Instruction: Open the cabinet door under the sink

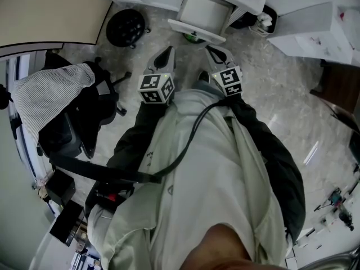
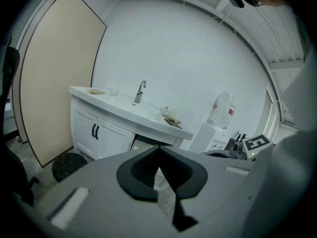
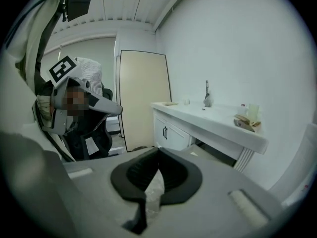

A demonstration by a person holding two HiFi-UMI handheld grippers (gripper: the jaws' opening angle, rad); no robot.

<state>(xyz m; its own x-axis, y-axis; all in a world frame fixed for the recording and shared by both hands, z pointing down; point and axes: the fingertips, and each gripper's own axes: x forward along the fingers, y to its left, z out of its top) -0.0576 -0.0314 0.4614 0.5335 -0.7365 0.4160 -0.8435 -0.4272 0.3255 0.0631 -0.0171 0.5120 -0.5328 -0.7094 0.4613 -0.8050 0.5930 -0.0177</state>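
The white sink cabinet stands ahead, with a faucet on its counter. Its left pair of doors is closed, with two black handles. In the head view the door under the sink hangs swung out toward me. Behind it is a dark opening. My left gripper and right gripper float side by side short of that door, touching nothing. Both are shut and empty: the left gripper's tips meet, and so do the right gripper's.
A round black bin sits on the floor left of the cabinet. A black office chair under a striped cloth is at my left. A water dispenser bottle and white boxes stand to the right. A beige panel leans at the left wall.
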